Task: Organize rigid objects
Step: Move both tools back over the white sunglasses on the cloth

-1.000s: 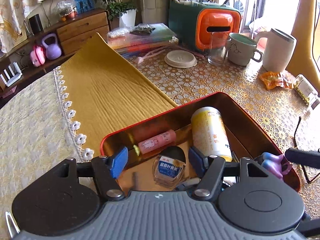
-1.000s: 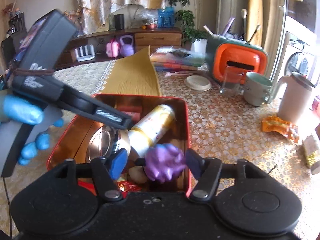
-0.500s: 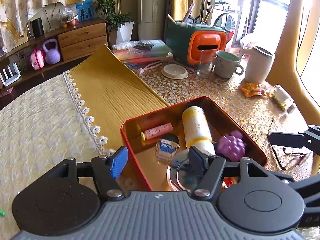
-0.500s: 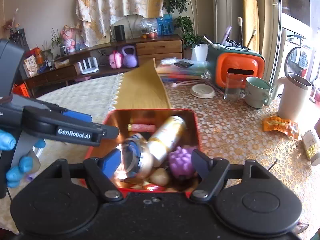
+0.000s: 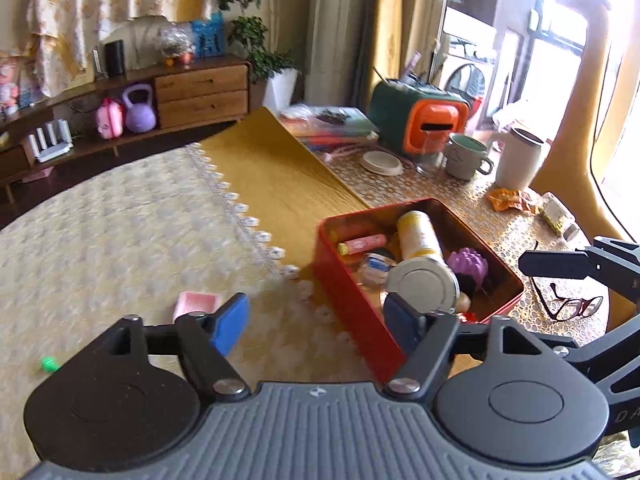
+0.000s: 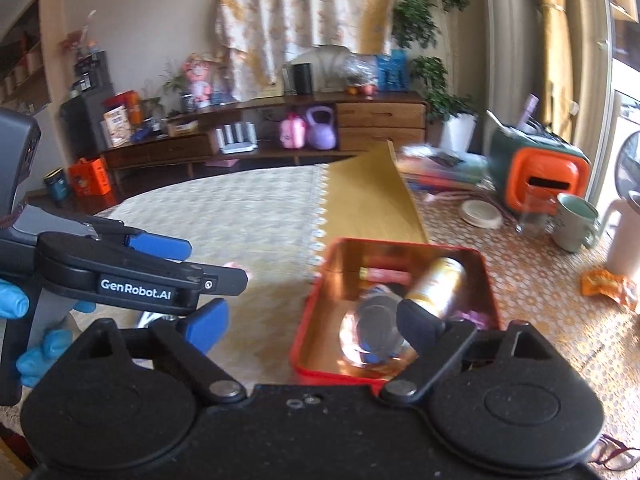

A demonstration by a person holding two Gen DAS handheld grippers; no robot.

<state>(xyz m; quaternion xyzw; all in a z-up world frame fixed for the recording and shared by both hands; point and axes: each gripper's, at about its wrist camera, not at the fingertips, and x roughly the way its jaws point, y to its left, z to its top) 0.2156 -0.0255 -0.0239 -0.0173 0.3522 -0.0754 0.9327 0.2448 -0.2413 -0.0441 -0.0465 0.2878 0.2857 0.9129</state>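
A red tin [image 5: 352,312] stands on the table, holding a yellow can [image 5: 418,236], a pink tube [image 5: 362,245], a small bottle [image 5: 374,264] and a purple spiky ball [image 5: 468,266]. My left gripper [image 5: 316,322] hangs to the tin's near left, jaws opening, nothing between them. A small pink box [image 5: 196,304] lies just past its left finger. In the right wrist view the tin [image 6: 304,332] and the can [image 6: 438,288] lie ahead. My right gripper [image 6: 310,324] is above the tin's near left corner, jaws opening and empty. The left gripper [image 6: 208,264] shows at the left, held by a blue-gloved hand [image 6: 12,304].
Glasses [image 5: 572,306] lie right of the tin. Behind it stand an orange and green box [image 5: 424,124], a mug [image 5: 466,156], a white jug [image 5: 520,158] and a snack wrapper [image 5: 512,200]. A yellow cloth [image 5: 272,168] overlaps the pale lace cloth. A green bit [image 5: 48,364] lies at the near left.
Both grippers drew back and up from the tin. The purple ball that was between the right jaws now lies in the tin. Both pairs of jaws widened, and the left swung leftward.
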